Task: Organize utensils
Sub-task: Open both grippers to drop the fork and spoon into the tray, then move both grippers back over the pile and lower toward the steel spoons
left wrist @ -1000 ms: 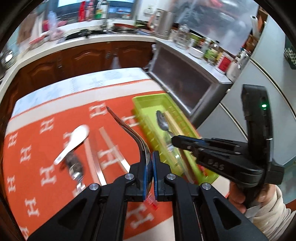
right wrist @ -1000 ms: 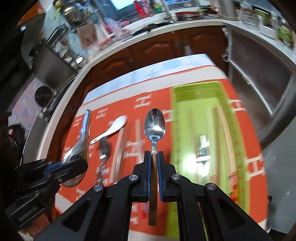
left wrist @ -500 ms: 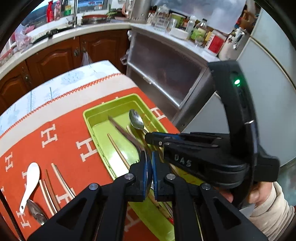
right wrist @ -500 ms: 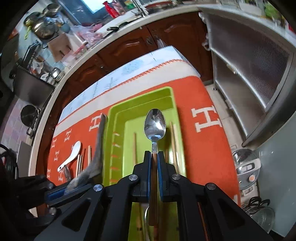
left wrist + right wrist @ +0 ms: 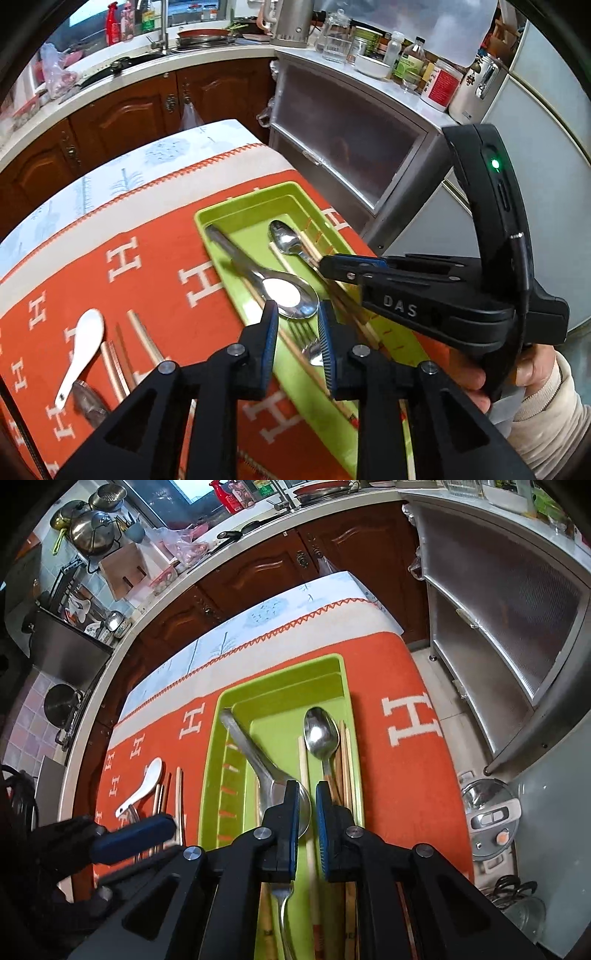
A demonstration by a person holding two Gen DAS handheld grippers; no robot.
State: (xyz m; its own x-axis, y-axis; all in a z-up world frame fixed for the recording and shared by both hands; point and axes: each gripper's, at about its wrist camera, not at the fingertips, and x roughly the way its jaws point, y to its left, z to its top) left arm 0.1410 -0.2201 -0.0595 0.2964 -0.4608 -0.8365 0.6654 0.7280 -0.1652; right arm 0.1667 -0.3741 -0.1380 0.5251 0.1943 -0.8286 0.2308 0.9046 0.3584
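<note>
On the table's left side the white spoon lies lengthwise, nearer my left gripper; both grippers' jaws gape empty above the green tray.

Daylight came from the window behind the sink; glare flared on the large spoon. Fisheye curvature bent the edges, dark vignetting filled corners, and the left tool was motion-blurred.

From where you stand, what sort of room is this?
Most likely a home kitchen. A sink faucet stands on the counter above brown wooden cabinets, pots hang at the wall, and a green utensil tray lies on the orange tablecloth.
</note>
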